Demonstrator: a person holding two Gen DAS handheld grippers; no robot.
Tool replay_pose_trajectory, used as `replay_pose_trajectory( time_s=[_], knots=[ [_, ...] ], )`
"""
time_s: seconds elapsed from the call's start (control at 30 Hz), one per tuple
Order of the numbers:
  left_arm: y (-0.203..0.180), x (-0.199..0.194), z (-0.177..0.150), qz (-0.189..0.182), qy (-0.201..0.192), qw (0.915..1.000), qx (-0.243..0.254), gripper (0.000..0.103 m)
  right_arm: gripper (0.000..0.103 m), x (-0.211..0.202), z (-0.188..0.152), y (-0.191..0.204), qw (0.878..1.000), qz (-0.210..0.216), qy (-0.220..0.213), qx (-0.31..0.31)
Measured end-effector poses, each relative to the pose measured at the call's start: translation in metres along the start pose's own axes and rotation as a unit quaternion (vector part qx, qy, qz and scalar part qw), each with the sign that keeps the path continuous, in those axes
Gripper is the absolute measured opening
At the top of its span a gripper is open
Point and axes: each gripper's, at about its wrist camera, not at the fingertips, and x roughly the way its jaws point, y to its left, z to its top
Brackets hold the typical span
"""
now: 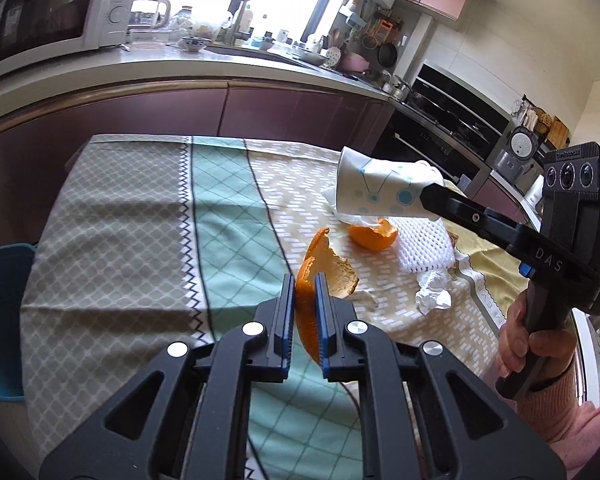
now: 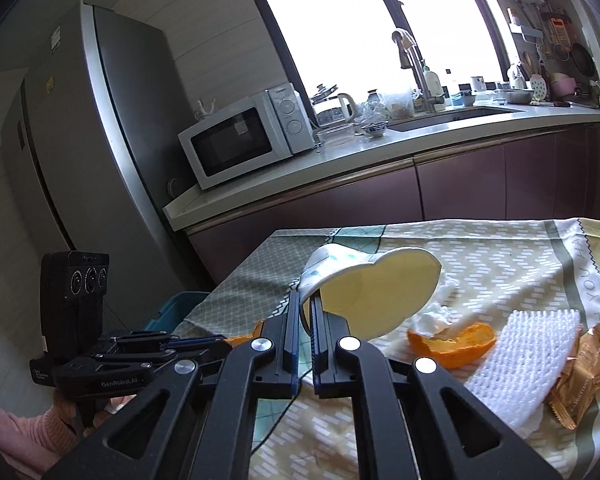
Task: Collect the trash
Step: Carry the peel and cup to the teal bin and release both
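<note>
My left gripper point(image 1: 304, 282) is shut on a large orange peel point(image 1: 327, 268) and holds it just above the tablecloth. My right gripper point(image 2: 309, 300) is shut on the rim of a white paper cup with blue dots point(image 2: 364, 284), lifted on its side above the table; the cup also shows in the left wrist view point(image 1: 380, 188). A second orange peel point(image 1: 373, 234) point(image 2: 452, 344), a white foam net point(image 1: 424, 246) point(image 2: 520, 356), crumpled tissue point(image 1: 432, 294) point(image 2: 436, 316) and a gold wrapper point(image 2: 584, 372) lie on the cloth.
The table carries a patterned green and beige cloth point(image 1: 140, 220). A blue bin point(image 1: 0, 320) point(image 2: 176, 308) stands off its left edge. Behind are a counter with a microwave point(image 2: 240, 136), a sink point(image 2: 452, 116) and a fridge point(image 2: 88, 120).
</note>
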Motion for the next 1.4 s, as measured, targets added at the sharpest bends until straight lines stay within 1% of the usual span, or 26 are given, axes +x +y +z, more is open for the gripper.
replay_pose_trajectory(
  time_s=[0.17, 0.33, 0.47, 0.53, 0.7, 0.87, 1.03, 1.17, 1.3, 1.4],
  knots=[
    [0.037, -0.04, -0.001, 0.036, -0.028, 0.9987, -0.021, 0.01, 0.004, 0.031, 0.003, 0.038, 0.999, 0.045, 0.018, -0.02],
    [0.083, -0.083, -0.006, 0.083, -0.054, 0.994, -0.046, 0.01, 0.004, 0.066, 0.009, 0.081, 0.995, 0.087, 0.038, -0.043],
    [0.121, -0.114, -0.013, 0.122, -0.07, 0.9876, -0.07, 0.01, 0.004, 0.094, 0.013, 0.115, 0.99, 0.117, 0.055, -0.06],
    [0.14, -0.128, -0.016, 0.144, -0.077, 0.9831, -0.082, 0.01, 0.004, 0.107, 0.014, 0.129, 0.987, 0.131, 0.065, -0.065],
    [0.186, -0.154, -0.023, 0.186, -0.088, 0.9722, -0.112, 0.01, 0.004, 0.141, 0.013, 0.164, 0.981, 0.152, 0.091, -0.083],
    [0.228, -0.162, -0.032, 0.212, -0.082, 0.9633, -0.143, 0.01, 0.004, 0.173, 0.007, 0.195, 0.973, 0.162, 0.123, -0.106],
    [0.257, -0.152, -0.042, 0.223, -0.069, 0.9578, -0.168, 0.011, 0.004, 0.201, -0.003, 0.218, 0.966, 0.164, 0.154, -0.126],
    [0.275, -0.14, -0.05, 0.234, -0.054, 0.9534, -0.183, 0.011, 0.004, 0.223, -0.014, 0.232, 0.961, 0.156, 0.182, -0.139],
    [0.29, -0.126, -0.055, 0.237, -0.04, 0.9514, -0.192, 0.011, 0.004, 0.243, -0.027, 0.241, 0.956, 0.145, 0.205, -0.152],
    [0.298, -0.116, -0.058, 0.239, -0.032, 0.9506, -0.195, 0.014, 0.009, 0.252, -0.035, 0.244, 0.953, 0.137, 0.221, -0.157]
  ],
)
